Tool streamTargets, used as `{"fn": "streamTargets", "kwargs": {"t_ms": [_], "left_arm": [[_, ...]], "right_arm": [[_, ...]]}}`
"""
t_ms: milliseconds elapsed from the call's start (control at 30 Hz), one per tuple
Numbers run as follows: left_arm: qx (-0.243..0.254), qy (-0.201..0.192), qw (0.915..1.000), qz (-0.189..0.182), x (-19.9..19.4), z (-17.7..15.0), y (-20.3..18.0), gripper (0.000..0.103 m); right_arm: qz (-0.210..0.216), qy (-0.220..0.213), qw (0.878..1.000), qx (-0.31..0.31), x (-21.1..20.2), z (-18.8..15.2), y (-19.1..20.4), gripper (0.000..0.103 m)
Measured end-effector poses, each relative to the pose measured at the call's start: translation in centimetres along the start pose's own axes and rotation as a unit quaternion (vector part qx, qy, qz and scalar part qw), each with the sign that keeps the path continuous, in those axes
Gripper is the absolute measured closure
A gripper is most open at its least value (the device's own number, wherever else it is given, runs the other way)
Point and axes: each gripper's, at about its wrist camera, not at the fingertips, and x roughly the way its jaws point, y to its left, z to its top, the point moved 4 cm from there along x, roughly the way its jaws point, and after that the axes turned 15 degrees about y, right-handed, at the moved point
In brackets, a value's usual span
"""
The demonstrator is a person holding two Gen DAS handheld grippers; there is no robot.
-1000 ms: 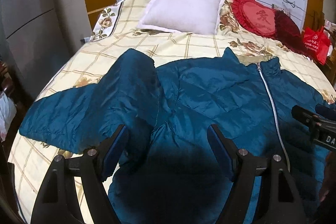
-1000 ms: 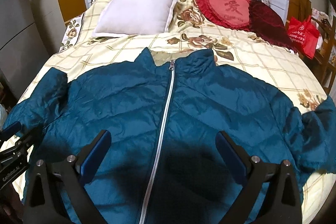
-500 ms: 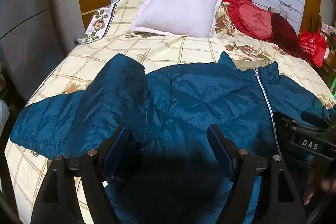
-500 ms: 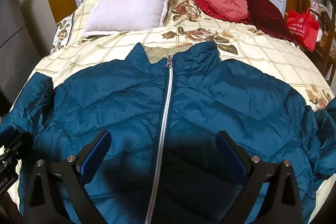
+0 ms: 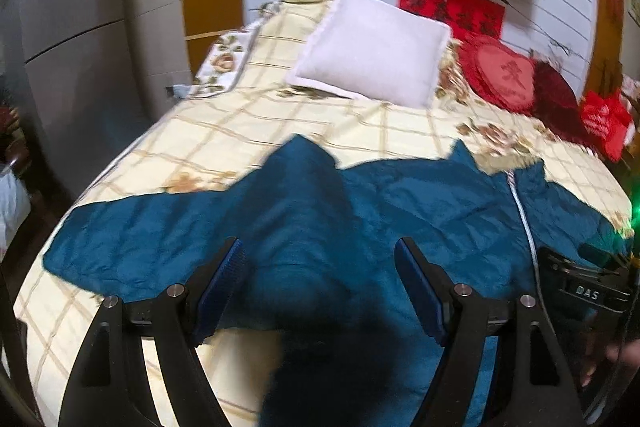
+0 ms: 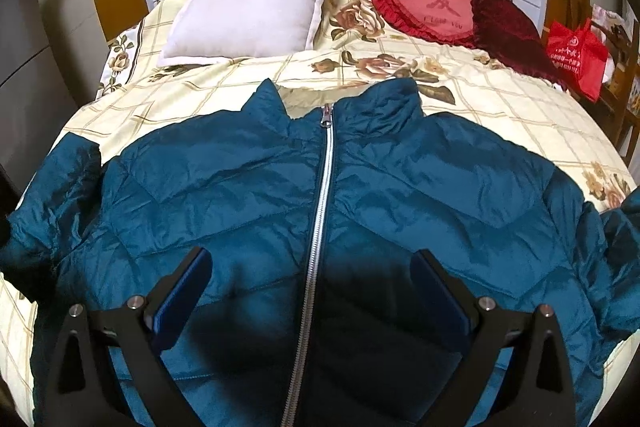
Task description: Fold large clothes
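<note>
A teal quilted jacket (image 6: 400, 195) lies front up on the bed, zipped with a silver zipper (image 6: 322, 203), collar toward the pillows. Its left sleeve (image 5: 152, 235) stretches out flat toward the bed's left edge; the other sleeve (image 6: 624, 227) bunches at the right edge. My left gripper (image 5: 320, 267) is open above the jacket's left shoulder and armpit, holding nothing. My right gripper (image 6: 312, 271) is open over the zipper at mid-chest, empty. The right gripper's black body (image 5: 584, 291) shows at the right edge of the left wrist view.
The bed (image 6: 500, 83) has a cream checked floral cover. A white pillow (image 6: 252, 11), a red heart cushion (image 6: 432, 3) and a dark red cushion (image 6: 508, 27) lie at its head. A red bag (image 6: 576, 55) sits right. Grey cabinets (image 5: 72, 59) stand left.
Both views have pulled back and tilted up a little. The left view has swung left, so more of the outstretched sleeve and bed edge shows. The jacket has not moved.
</note>
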Motion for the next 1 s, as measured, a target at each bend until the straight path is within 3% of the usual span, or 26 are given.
{"fn": "streamTargets", "kwargs": {"t_ms": [200,300,400,533,567,667,700,767,900,933,1000], "left_arm": [[-0.093,0.007,0.9957,-0.003,0.0,-0.1,8.4,0.049],[-0.165,0.015,0.9862,-0.001,0.8,-0.5,13.6,0.049],[-0.252,0.006,0.9674,0.021,1.5,-1.5,19.4,0.049],[-0.367,0.025,0.9286,0.049,3.1,-3.8,25.8,0.049],[-0.401,0.033,0.914,0.053,3.7,-4.8,27.3,0.049],[-0.46,0.037,0.8858,0.052,5.1,-6.7,29.5,0.049],[-0.467,0.039,0.8817,0.052,5.5,-6.9,29.9,0.049],[-0.472,0.037,0.8795,0.051,6.1,-7.1,30.3,0.049],[-0.461,0.034,0.8858,0.045,7.4,-5.9,29.4,0.049],[-0.46,0.038,0.8862,0.041,7.8,-5.6,29.6,0.051],[-0.453,0.043,0.8896,0.044,8.3,-5.0,29.8,0.064]], "right_arm": [[0.002,0.004,1.0,0.002,0.0,-0.3,-0.3,0.002],[0.002,0.006,1.0,0.0,0.1,-0.5,-0.4,0.002],[0.004,0.007,1.0,-0.002,0.0,-0.6,-0.4,0.002],[0.004,0.01,1.0,-0.004,0.0,-0.5,-0.6,0.002],[0.003,0.01,1.0,-0.003,0.0,-0.5,-0.6,0.002],[0.001,0.013,1.0,-0.003,0.2,-0.6,-0.7,0.002],[0.0,0.015,1.0,-0.003,0.3,-0.6,-0.7,0.002],[0.0,0.019,1.0,-0.003,0.4,-0.7,-0.8,0.002],[-0.002,0.022,1.0,-0.006,0.3,-0.9,-1.0,0.002],[-0.002,0.022,1.0,-0.007,0.3,-1.0,-1.0,0.002],[-0.003,0.024,1.0,-0.01,0.2,-1.2,-1.0,0.002]]}}
